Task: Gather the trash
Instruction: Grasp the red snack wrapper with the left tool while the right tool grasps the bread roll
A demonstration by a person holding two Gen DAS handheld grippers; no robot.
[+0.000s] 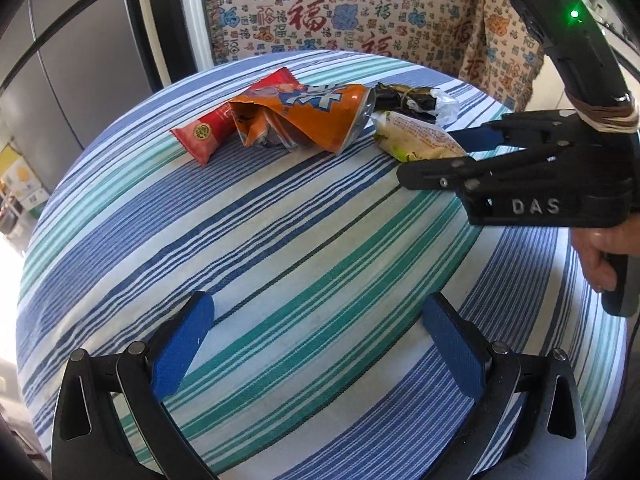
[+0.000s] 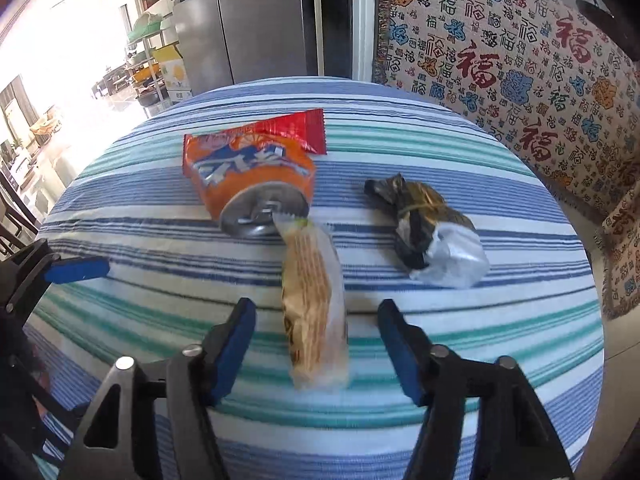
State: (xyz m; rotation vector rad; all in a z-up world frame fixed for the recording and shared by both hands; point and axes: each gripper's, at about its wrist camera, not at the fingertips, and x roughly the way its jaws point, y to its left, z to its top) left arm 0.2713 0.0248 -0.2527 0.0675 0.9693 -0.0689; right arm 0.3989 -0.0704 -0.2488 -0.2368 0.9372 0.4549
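The right gripper (image 2: 316, 344) is wide open and empty, with the pale wrapper (image 2: 314, 304) on the table (image 2: 500, 320) between its fingers, long axis pointing away. The left gripper (image 1: 316, 344), open and empty, is farther.

between my right tool's (image 2: 316, 340) spread fingers lies a cream wrapper (image 2: 314, 312), lengthwise. beyond it an orange crushed bag (image 2: 250, 184) lies over a red packet (image 2: 298, 130); a black-and-white crumpled wad (image 2: 432, 236) sits right.
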